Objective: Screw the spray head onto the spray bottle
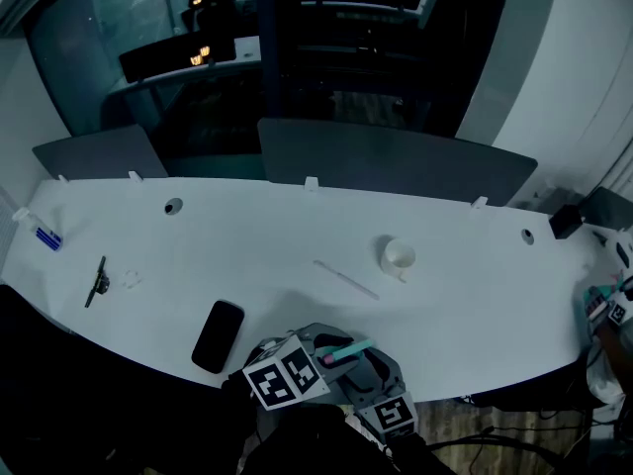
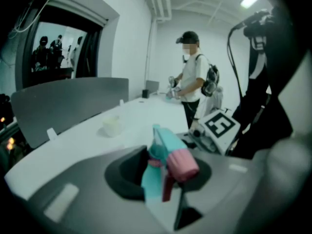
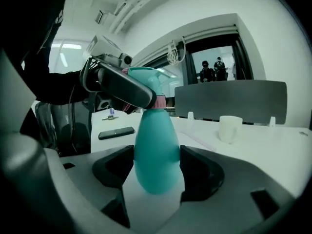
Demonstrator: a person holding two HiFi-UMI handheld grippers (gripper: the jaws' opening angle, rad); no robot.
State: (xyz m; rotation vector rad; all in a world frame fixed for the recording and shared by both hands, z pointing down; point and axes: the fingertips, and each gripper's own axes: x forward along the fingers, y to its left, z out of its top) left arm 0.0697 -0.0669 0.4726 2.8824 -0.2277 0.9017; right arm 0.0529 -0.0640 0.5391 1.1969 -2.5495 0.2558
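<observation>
The teal spray bottle (image 3: 156, 150) stands upright between the jaws of my right gripper (image 3: 157, 168), which is shut on its belly. Its pink collar (image 3: 159, 101) sits at the neck, and my left gripper (image 3: 117, 86) reaches in over the top. In the left gripper view, the teal spray head (image 2: 163, 152) with its pink ring (image 2: 183, 165) is clamped in my left gripper (image 2: 163, 174). From the head view both grippers (image 1: 341, 364) meet at the table's near edge, with the spray head (image 1: 344, 351) between their marker cubes; the bottle body is hidden there.
On the white table (image 1: 267, 245) lie a black phone (image 1: 218, 335), a white cup (image 1: 399, 256), a thin stick (image 1: 346, 279) and a dark tool (image 1: 97, 282). Grey partitions (image 1: 396, 161) line the far edge. A person (image 2: 192, 77) stands at the table's far end.
</observation>
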